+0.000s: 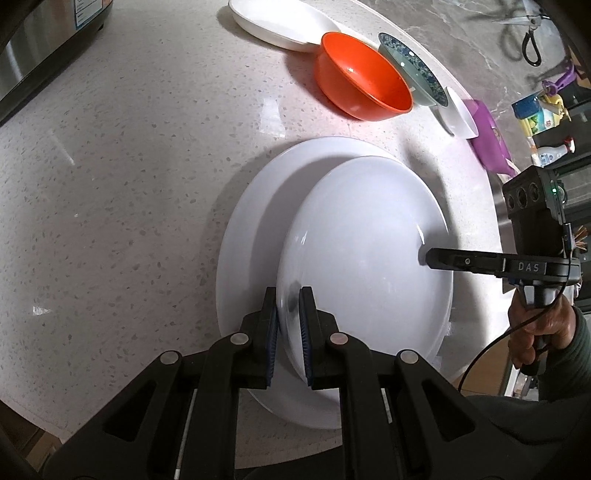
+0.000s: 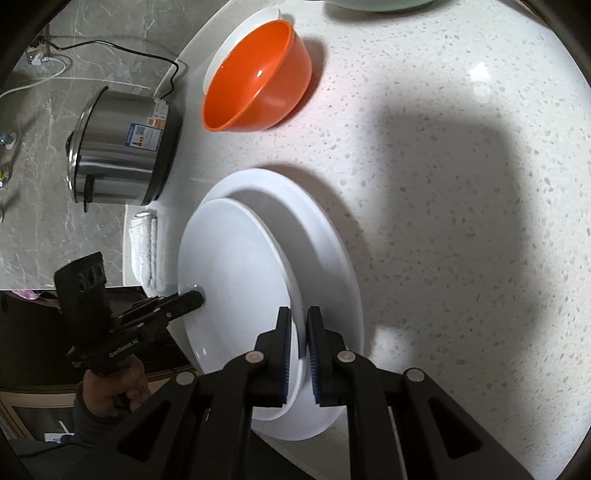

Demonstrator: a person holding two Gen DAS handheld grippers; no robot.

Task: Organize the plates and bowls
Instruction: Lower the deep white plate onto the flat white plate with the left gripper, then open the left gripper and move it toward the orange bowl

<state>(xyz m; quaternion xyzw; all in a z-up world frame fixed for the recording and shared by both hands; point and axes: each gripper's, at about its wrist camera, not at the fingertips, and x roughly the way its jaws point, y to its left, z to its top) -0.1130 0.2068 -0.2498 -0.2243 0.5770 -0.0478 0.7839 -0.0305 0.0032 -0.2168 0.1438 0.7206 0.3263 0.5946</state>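
Jaws on both grippers are clamped on the rim of 1 white plate: the left gripper [image 1: 291, 325] pinches the near edge in the lower centre of the left wrist view, and the right gripper [image 2: 299, 350] pinches the opposite edge in the lower centre of the right wrist view. I read the upper plate [image 1: 369, 258] as held over a larger white plate [image 1: 251, 229] that lies flat on the speckled counter [image 1: 129, 166]; the upper plate sits offset toward 1 side, not centred. Whether it already touches the lower plate I cannot tell.

Step in hand, as I judge it: set the upper plate down into the larger one to form a stack.

Procedure I would follow:
1. Keep both grips closed until the plate rests on the lower one.
2. Keep both edges at the same height so the plate does not tip.
3. Shift the plate toward the centre of the lower plate before release.
4. Release both sides together.

The orange bowl [image 1: 362, 77] sits at the upper centre of the left wrist view, well apart from the stack, beside a blue patterned dish [image 1: 410, 70] and another white plate [image 1: 273, 22].
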